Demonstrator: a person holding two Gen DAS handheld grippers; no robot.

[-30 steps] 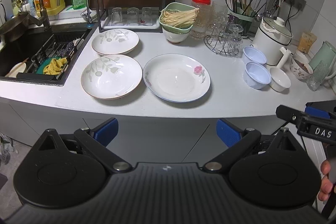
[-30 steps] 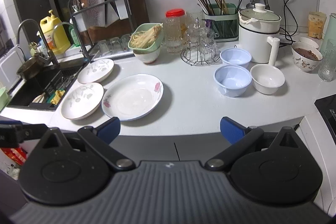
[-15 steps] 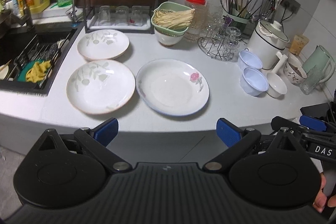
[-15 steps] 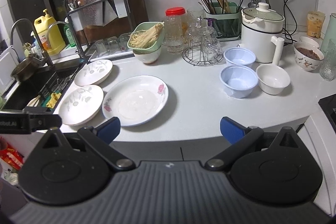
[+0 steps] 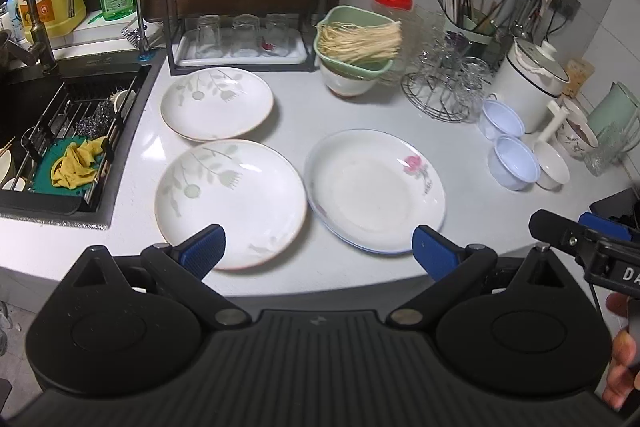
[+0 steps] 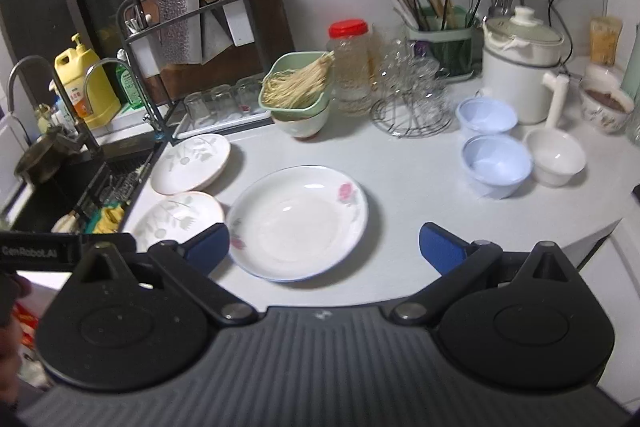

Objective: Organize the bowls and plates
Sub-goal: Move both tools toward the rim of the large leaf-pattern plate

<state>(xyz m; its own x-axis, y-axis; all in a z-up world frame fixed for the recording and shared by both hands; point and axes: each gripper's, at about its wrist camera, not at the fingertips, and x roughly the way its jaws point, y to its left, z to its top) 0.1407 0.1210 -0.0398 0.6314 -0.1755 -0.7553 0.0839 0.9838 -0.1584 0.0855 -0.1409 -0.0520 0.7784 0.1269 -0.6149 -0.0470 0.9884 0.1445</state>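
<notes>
In the left wrist view, the left hand-held gripper (image 5: 316, 251) hangs over the front edge of the white counter (image 5: 472, 223) with its blue-tipped fingers spread wide and nothing between them. Just past the fingertips lie two plates side by side: the near leaf-pattern plate (image 5: 230, 203) and, touching its right rim, the rose plate (image 5: 376, 191). The far leaf-pattern plate (image 5: 217, 103) sits behind the near one, close to the black rack (image 5: 240, 63). Two pale blue bowls (image 5: 516, 163) and a white bowl (image 5: 554, 167) stand well to the right. The right hand-held gripper (image 5: 592, 239) shows at the right edge.

In the right wrist view, the right hand-held gripper (image 6: 324, 247) is likewise spread apart and holds nothing. The rose plate (image 6: 298, 223) lies between and beyond its fingertips. Both leaf-pattern plates sit to the left beside the sink (image 6: 60, 187), and the blue bowls (image 6: 496, 165) stand right of centre.
</notes>
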